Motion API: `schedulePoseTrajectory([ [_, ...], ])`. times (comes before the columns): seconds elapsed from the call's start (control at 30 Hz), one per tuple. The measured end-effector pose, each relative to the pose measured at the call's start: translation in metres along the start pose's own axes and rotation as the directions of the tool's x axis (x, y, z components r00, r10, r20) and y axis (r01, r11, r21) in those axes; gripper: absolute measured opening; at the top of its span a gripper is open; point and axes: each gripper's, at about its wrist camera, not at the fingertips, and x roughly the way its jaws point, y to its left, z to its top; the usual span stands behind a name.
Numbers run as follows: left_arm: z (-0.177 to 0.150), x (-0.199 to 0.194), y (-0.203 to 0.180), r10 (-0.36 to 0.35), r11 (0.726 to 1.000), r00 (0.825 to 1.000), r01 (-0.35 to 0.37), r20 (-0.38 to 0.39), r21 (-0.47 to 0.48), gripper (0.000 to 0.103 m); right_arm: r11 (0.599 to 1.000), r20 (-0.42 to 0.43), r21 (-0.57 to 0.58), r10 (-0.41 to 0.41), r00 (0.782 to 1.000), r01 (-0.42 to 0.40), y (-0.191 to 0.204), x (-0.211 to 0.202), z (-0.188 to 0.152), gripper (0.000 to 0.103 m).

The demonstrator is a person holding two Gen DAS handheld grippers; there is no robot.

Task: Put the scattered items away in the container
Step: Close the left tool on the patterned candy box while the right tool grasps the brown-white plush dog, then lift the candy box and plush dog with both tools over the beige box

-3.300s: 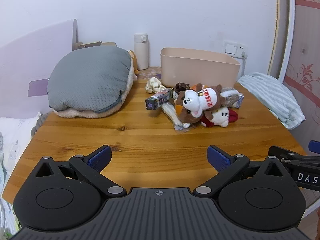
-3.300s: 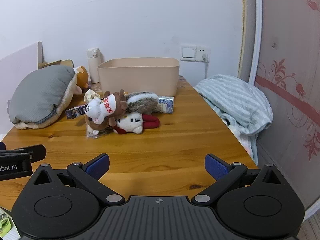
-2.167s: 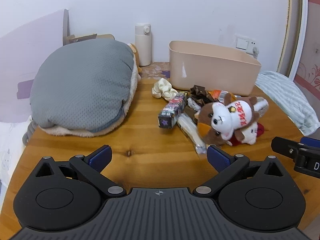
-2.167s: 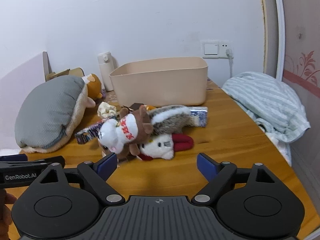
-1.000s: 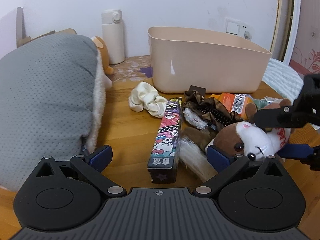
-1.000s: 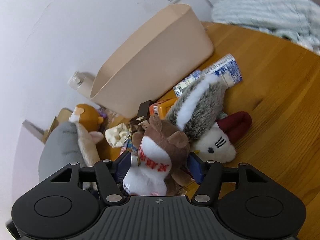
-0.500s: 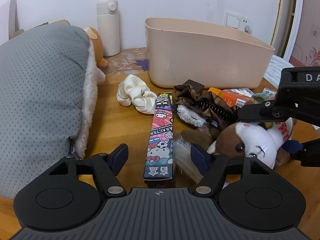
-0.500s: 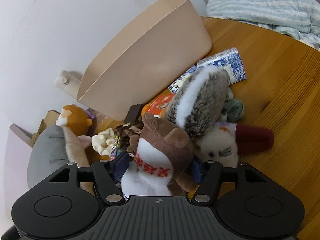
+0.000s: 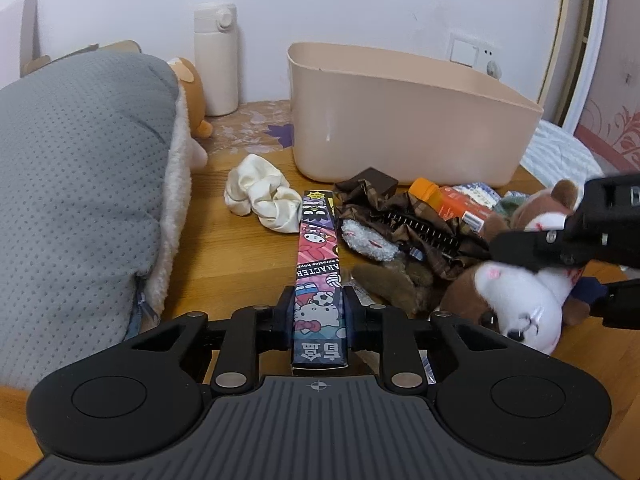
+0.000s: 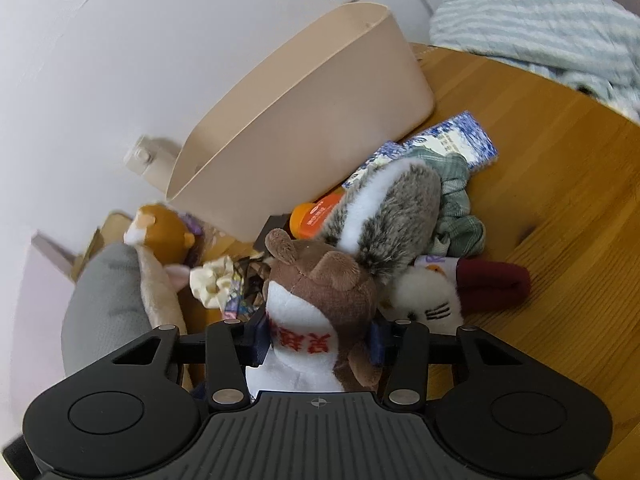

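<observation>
Beige container (image 9: 400, 120) stands at 12–1 o'clock from both tools, on the table (image 9: 224, 256).

Right tool (image 10: 318, 340): jaws closing on brown plush (image 10: 320, 296).

Left tool (image 9: 319, 316): jaws closing on long cartoon box (image 9: 318, 264), its axis pointing 12 o'clock, container-ward.

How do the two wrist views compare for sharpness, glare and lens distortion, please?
Left wrist view: mostly sharp; the cartoon-printed box between the left gripper reads clearly, the beige bin shows a small glare streak, and the door frame at the right bows. Right wrist view: softer; the brown and white plush in the right gripper is slightly blurred, and the horizon tilts strongly.
</observation>
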Motion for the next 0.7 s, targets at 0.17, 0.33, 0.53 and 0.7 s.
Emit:
schedulePoseTrajectory([
  [0.17,0.005,-0.022,-0.005,0.002,1.000,0.999,-0.002,0.037,-0.008,0.023,0.999,0.039,-0.016,0.028,0.999,-0.028,0.000,-0.014,0.004,0.043],
  [0.33,0.015,-0.042,-0.017,-0.006,1.000,0.997,0.006,0.076,0.005,0.023,0.998,0.081,-0.045,0.053,0.995,-0.050,-0.003,-0.039,0.014,0.043],
  [0.53,0.032,-0.062,-0.026,0.000,1.000,0.990,-0.001,0.144,0.012,0.023,0.995,0.145,-0.089,0.062,0.987,-0.050,0.001,-0.058,0.036,0.043],
  [0.7,0.052,-0.068,-0.033,0.027,0.999,0.982,-0.030,0.187,0.014,0.023,0.991,0.199,-0.127,0.065,0.978,-0.040,0.006,-0.070,0.057,0.043],
])
